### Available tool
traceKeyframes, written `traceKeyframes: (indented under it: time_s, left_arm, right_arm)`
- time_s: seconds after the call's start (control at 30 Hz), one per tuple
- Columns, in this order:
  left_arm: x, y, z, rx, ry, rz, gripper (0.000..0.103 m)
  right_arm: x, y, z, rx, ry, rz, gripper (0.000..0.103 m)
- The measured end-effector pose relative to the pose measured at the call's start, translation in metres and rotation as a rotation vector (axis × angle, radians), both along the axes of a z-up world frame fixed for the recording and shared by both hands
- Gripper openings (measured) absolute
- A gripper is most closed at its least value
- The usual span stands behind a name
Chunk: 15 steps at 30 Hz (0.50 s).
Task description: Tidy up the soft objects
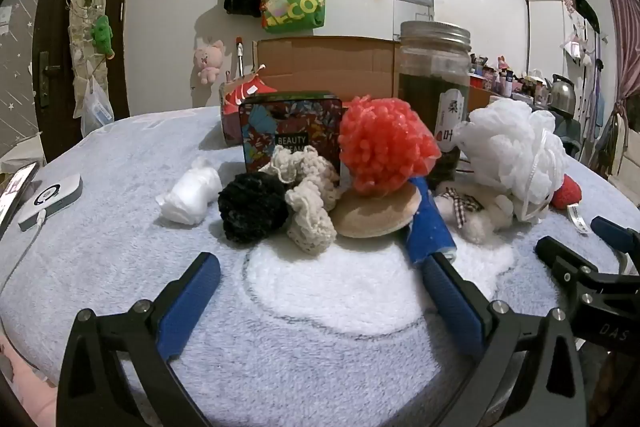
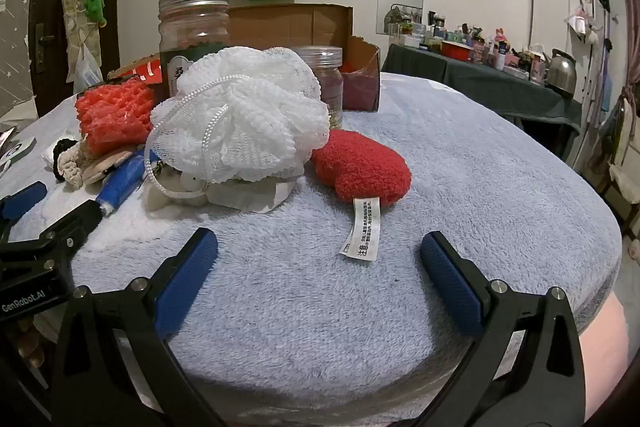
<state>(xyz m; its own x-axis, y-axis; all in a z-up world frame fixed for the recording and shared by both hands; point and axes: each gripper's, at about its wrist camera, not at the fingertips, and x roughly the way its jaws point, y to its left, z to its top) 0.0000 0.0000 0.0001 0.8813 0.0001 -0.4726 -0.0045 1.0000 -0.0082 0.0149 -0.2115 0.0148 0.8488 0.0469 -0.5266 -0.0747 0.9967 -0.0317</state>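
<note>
Soft things lie in a heap on a fluffy blue-grey blanket point(image 1: 120, 259). In the left wrist view I see a white cloth wad point(image 1: 190, 197), a black pompom point(image 1: 252, 207), a beige crochet piece point(image 1: 308, 203), a tan round pad point(image 1: 376, 217), a red mesh puff point(image 1: 386, 145) and a white bath pouf point(image 1: 516, 155). My left gripper point(image 1: 320, 287) is open and empty, just short of the heap. In the right wrist view the white pouf point(image 2: 244, 115) and a red plush heart point(image 2: 362, 169) with a white label lie ahead of my right gripper point(image 2: 318, 259), which is open and empty.
A flowered tin point(image 1: 290, 135), a blue tube point(image 1: 430, 223), a small plush bear point(image 1: 476, 213), two glass jars point(image 2: 194, 31) and an open cardboard box point(image 2: 316, 27) stand among or behind the heap. A white device point(image 1: 50, 201) lies at far left. A cluttered side table point(image 2: 500, 67) stands to the right.
</note>
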Motion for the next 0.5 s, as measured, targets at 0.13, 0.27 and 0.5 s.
traceKeyframes:
  time_s: [0.13,0.27,0.5]
  left_arm:
    - [0.0,0.0,-0.0001,0.0,0.001,0.0,0.103]
    - [-0.0001,0.0,-0.0001,0.001,0.001,0.0,0.103]
    - [0.0001,-0.0001,-0.0001,0.001,0.003,0.0,0.103]
  right_arm:
    - [0.0002,0.0003,0.0001,-0.002,-0.001,0.001,0.103]
    - [0.0004,0.0005,0.0003,-0.002,0.0,0.0,0.103]
    - [0.0004,0.0005,0.0004,-0.002,0.001,0.0,0.103]
